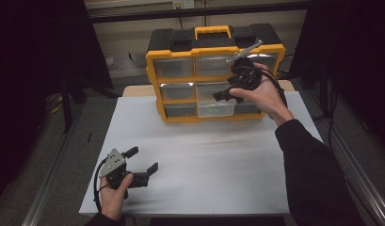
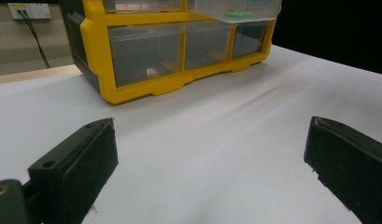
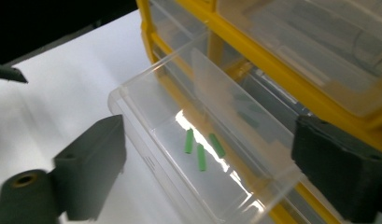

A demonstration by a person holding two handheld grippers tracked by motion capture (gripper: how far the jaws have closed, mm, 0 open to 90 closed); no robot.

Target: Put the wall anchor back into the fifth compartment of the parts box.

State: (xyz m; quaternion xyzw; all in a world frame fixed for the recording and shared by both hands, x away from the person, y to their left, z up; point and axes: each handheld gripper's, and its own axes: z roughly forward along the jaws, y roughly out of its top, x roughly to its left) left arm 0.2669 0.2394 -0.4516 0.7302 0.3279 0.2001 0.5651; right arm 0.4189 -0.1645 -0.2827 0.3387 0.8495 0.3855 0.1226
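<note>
A yellow and black organizer box (image 1: 213, 52) with clear drawers stands upright at the back of the white table (image 1: 218, 160). One clear drawer (image 1: 216, 109) in its bottom row is pulled out. In the right gripper view that drawer (image 3: 146, 135) holds three small green pieces (image 3: 200, 151). My right gripper (image 1: 231, 87) hovers in front of the box, just above the drawer, and its jaws (image 3: 209, 135) stand open with nothing between them. My left gripper (image 1: 144, 159) rests low near the table's front left, open and empty (image 2: 212, 126), and faces the organizer (image 2: 179, 51).
A metal rail (image 1: 53, 165) runs along the floor left of the table, and another (image 1: 355, 165) along the right. A wall socket (image 2: 29, 10) with a cable sits behind the box. Dark stands flank the table on both sides.
</note>
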